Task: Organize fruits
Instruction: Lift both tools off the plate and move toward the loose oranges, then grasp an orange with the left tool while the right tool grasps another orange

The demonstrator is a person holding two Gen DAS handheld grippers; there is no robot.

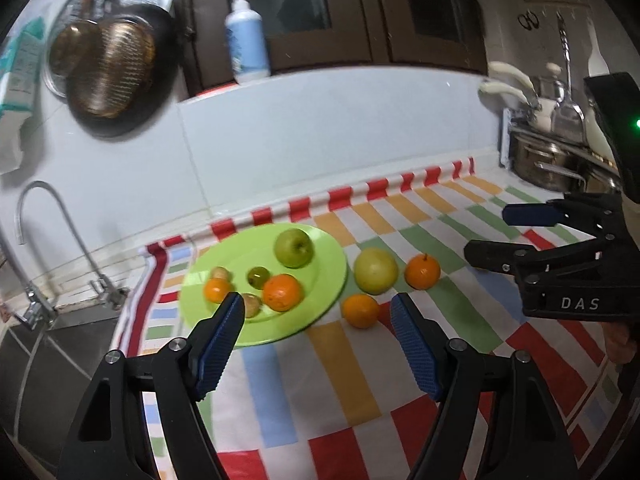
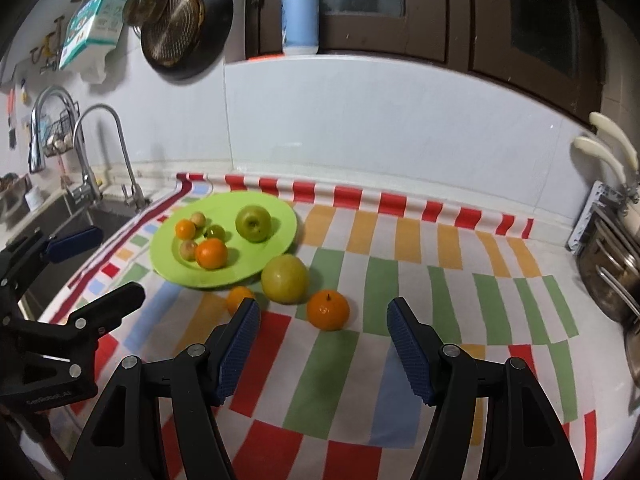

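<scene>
Left wrist view: the left gripper (image 1: 318,306) hangs over the checked cloth (image 1: 360,380) that covers the worktop, jaws open with nothing between them. Ahead, near the cloth's sink-side edge, lies the green plate (image 1: 320,280) holding a green apple (image 1: 293,247), a large orange (image 1: 282,292), a smaller orange (image 1: 216,290) and three small greenish-brown fruits. Just off the plate's rim, on the cloth, sit a small orange (image 1: 360,311), a big yellow-green fruit (image 1: 376,271) and a stemmed orange (image 1: 422,271), the last two close together. No object stands between the jaws and these loose fruits. The right gripper (image 1: 486,234) reaches in from the right edge, jaws apart and empty. A faucet (image 1: 60,216) stands by the sink at the left; steel pots (image 1: 540,160) crowd the far right corner.

The right wrist view shows the right gripper (image 2: 322,316) open over the cloth, the stemmed orange (image 2: 328,309) just ahead between its fingertips, untouched. Its left finger partly hides the small orange (image 2: 239,298). Here a second faucet (image 2: 44,128) and a wire basket (image 2: 60,136) appear beyond the sink, which the other view misses. A soap bottle (image 2: 300,16) stands on the ledge above the backsplash.
</scene>
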